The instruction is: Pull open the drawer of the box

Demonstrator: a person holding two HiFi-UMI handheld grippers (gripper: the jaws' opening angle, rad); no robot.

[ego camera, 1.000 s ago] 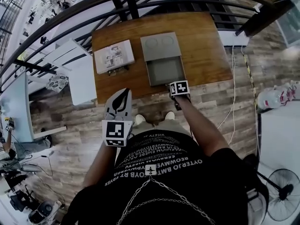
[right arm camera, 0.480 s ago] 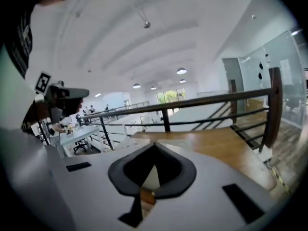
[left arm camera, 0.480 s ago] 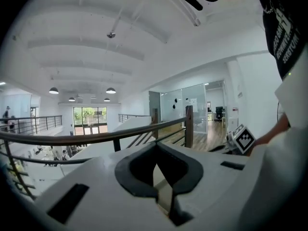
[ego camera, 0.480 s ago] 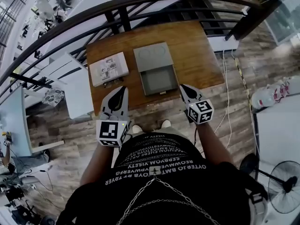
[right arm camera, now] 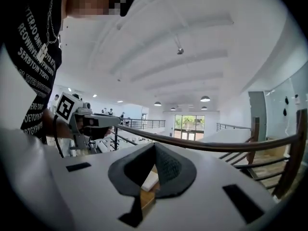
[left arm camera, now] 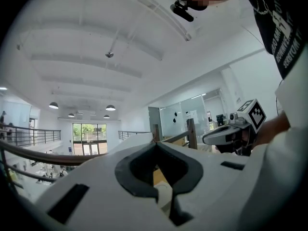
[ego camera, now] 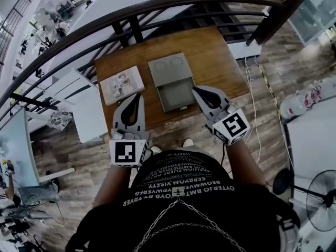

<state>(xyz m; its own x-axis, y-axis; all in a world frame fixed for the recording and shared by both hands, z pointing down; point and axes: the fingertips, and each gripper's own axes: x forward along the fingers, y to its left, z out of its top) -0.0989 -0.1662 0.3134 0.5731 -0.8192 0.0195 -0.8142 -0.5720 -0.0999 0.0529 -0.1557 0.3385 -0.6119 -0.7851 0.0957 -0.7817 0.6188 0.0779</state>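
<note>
- the box sits mid-frame in the head view on the wooden worktop. its drawer stands out from the lower edge, towards the person, so the pull looks already made.
- the left hand-held gripper hangs lower left of the drawer, jaws together on nothing.
- the right hand-held gripper sits just right of the drawer, jaws shut and empty, clear of the box.
- the box looks like a stiff grey shell, probably light. it may skid on the smooth wood if tugged hard.
- the drawer is a shallow rigid tray, likely to slide easily.
- the best hold is the small pull at the middle of the drawer's front edge. a pinch there is narrow and could slip.
- pressing on the box lid would steady it.
</note>
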